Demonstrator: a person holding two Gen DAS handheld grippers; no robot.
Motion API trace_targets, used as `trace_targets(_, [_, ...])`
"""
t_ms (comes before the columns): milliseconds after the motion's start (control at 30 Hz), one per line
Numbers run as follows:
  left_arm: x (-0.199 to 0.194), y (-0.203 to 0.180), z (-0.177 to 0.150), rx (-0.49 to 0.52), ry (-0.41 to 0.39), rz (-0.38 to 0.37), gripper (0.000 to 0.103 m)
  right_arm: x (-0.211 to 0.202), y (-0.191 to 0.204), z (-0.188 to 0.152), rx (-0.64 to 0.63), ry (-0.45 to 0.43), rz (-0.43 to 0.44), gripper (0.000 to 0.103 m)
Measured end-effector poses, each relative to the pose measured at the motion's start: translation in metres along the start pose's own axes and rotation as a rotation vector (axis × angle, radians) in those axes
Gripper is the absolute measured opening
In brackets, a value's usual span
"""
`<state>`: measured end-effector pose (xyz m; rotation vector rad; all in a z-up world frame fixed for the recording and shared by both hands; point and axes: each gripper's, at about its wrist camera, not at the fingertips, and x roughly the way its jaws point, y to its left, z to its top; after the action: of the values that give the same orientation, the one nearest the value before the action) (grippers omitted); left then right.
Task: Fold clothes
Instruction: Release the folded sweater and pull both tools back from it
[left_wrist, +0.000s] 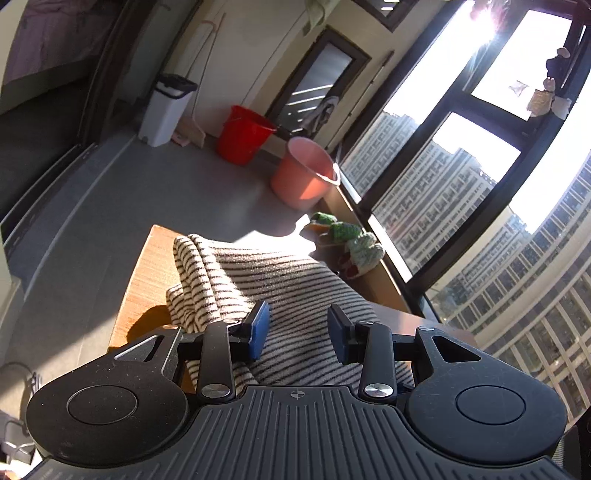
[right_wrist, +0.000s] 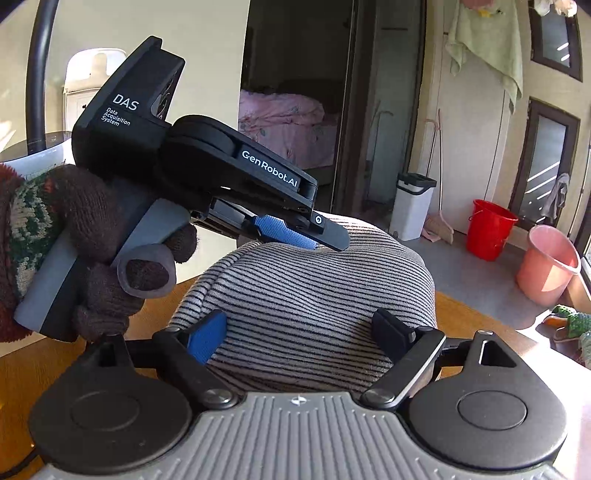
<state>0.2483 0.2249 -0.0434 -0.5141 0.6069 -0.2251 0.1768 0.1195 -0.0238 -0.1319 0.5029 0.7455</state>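
A cream garment with thin black stripes (left_wrist: 280, 280) lies folded in a thick bundle on a wooden table (left_wrist: 147, 280). My left gripper (left_wrist: 298, 330) hovers just above the bundle, open, with nothing between its blue pads. In the right wrist view the same garment (right_wrist: 314, 295) bulges up in front of my right gripper (right_wrist: 299, 338), which is wide open and straddles the bundle's near edge. A gloved hand (right_wrist: 92, 229) holds the left gripper (right_wrist: 295, 234) over the bundle's far top.
On the floor beyond the table (right_wrist: 480, 317) stand a red bucket (left_wrist: 243, 134), a pink bucket (left_wrist: 304, 173) and a white bin (left_wrist: 166, 110). Green knitted slippers (left_wrist: 347, 240) lie by the tall window (left_wrist: 461, 177). A doorway (right_wrist: 295, 110) opens onto a bed.
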Motion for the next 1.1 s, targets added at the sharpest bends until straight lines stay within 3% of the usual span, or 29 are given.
trace_targets(67, [-0.012,-0.008,-0.005,0.016,-0.025,0.018,0.040,-0.010,-0.002,-0.005,0.011,-0.010,-0.007,0.086])
trace_targets(133, [-0.032,-0.019,-0.014,0.062,-0.054,0.043,0.051,-0.019,-0.003,-0.009,0.022,-0.020,-0.014,0.089])
trace_targets(167, [-0.043,-0.025,-0.019,0.092,-0.067,0.058,0.063,-0.024,-0.004,-0.011,0.027,-0.024,-0.017,0.100])
trace_targets(200, [-0.056,-0.032,-0.026,0.120,-0.072,0.070,0.073,-0.029,-0.005,-0.014,0.033,-0.029,-0.021,0.103])
trace_targets(233, [-0.068,-0.036,-0.034,0.137,-0.067,0.075,0.079,-0.034,-0.006,-0.016,0.038,-0.034,-0.024,0.103])
trace_targets(433, [-0.119,-0.045,-0.097,0.114,0.043,0.109,0.093,-0.064,-0.009,-0.037,0.082,-0.041,-0.063,0.103])
trace_targets(633, [-0.134,-0.061,-0.145,-0.010,0.022,0.223,0.102,-0.086,-0.010,-0.068,0.204,0.013,-0.115,0.103])
trace_targets(800, [-0.127,-0.086,-0.163,0.039,0.010,0.349,0.103,-0.097,-0.017,-0.078,0.314,0.044,-0.216,0.103])
trace_targets(900, [-0.119,-0.091,-0.161,0.032,0.000,0.401,0.103,-0.094,-0.021,-0.081,0.327,0.116,-0.278,0.103])
trace_targets(1100, [-0.114,-0.078,-0.142,-0.154,-0.055,0.450,0.103,-0.084,-0.017,-0.082,0.254,0.169,-0.281,0.103])
